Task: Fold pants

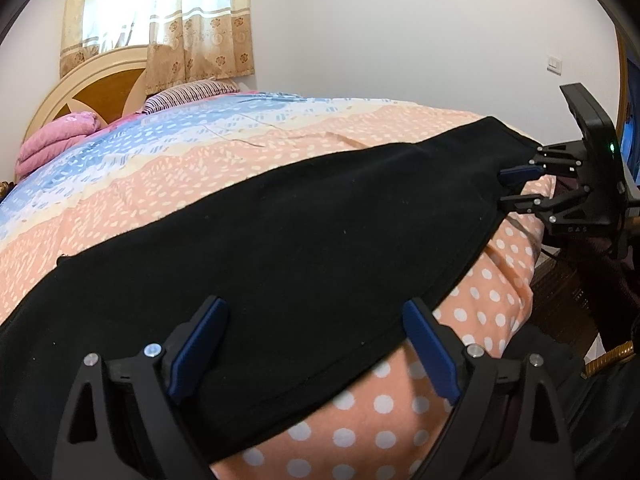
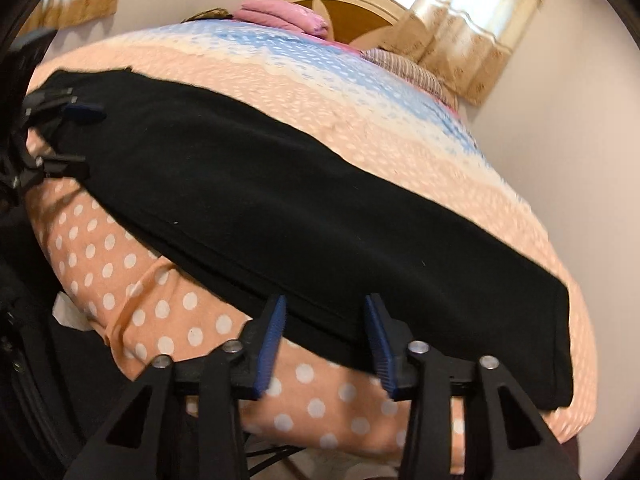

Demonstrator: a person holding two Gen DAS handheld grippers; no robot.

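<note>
Black pants (image 1: pixel 280 240) lie flat in a long band across the near edge of the bed; they also show in the right wrist view (image 2: pixel 280 208). My left gripper (image 1: pixel 316 320) is open, its blue-padded fingers straddling the pants' near edge. My right gripper (image 2: pixel 324 320) is open at the pants' hem, close to the near corner. In the left wrist view the right gripper (image 1: pixel 516 186) sits at the pants' far right end. In the right wrist view the left gripper (image 2: pixel 82 136) sits at the pants' far left end, one blue pad over the cloth.
The bed has a peach polka-dot quilt (image 1: pixel 400 420) turning blue and white further back. Pink folded bedding (image 1: pixel 56 136) and a striped pillow (image 1: pixel 188 94) lie by the headboard (image 1: pixel 100 84). White wall and curtained window behind. The bed edge drops off at the right (image 1: pixel 560 292).
</note>
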